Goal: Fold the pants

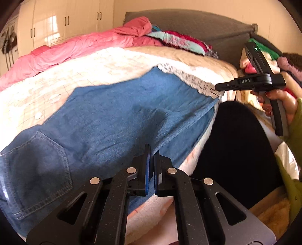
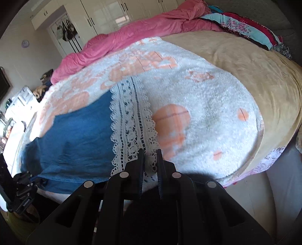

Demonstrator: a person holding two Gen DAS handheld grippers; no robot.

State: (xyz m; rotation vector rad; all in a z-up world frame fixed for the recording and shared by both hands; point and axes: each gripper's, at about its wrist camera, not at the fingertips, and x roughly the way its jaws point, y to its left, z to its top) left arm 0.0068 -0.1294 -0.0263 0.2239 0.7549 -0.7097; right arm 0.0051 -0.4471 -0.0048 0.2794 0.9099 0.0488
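Note:
Blue denim pants (image 1: 113, 113) lie flat on the bed, back pocket at the lower left, a white lace cuff (image 1: 192, 81) at the far right end. My left gripper (image 1: 152, 150) is shut at the pants' near edge, and the denim seems pinched between its blue pads. In the right wrist view the pants (image 2: 79, 135) end in the lace cuff (image 2: 130, 122). My right gripper (image 2: 150, 152) is shut on the cuff's near corner, with lace showing between the fingers. The left wrist view shows the right gripper (image 1: 217, 87) tip on the lace, held by a hand (image 1: 279, 99). The left gripper (image 2: 28, 181) sits at the pants' lower left edge.
The pants rest on a white-and-orange fleece blanket (image 2: 207, 103) over a beige bedspread (image 2: 254, 66). A pink quilt (image 2: 132, 32) and patterned pillows (image 2: 245, 28) line the far side, below a grey headboard (image 1: 188, 22). Wardrobes (image 2: 105, 15) stand behind. The person's dark-clothed leg (image 1: 236, 141) is against the bed's near edge.

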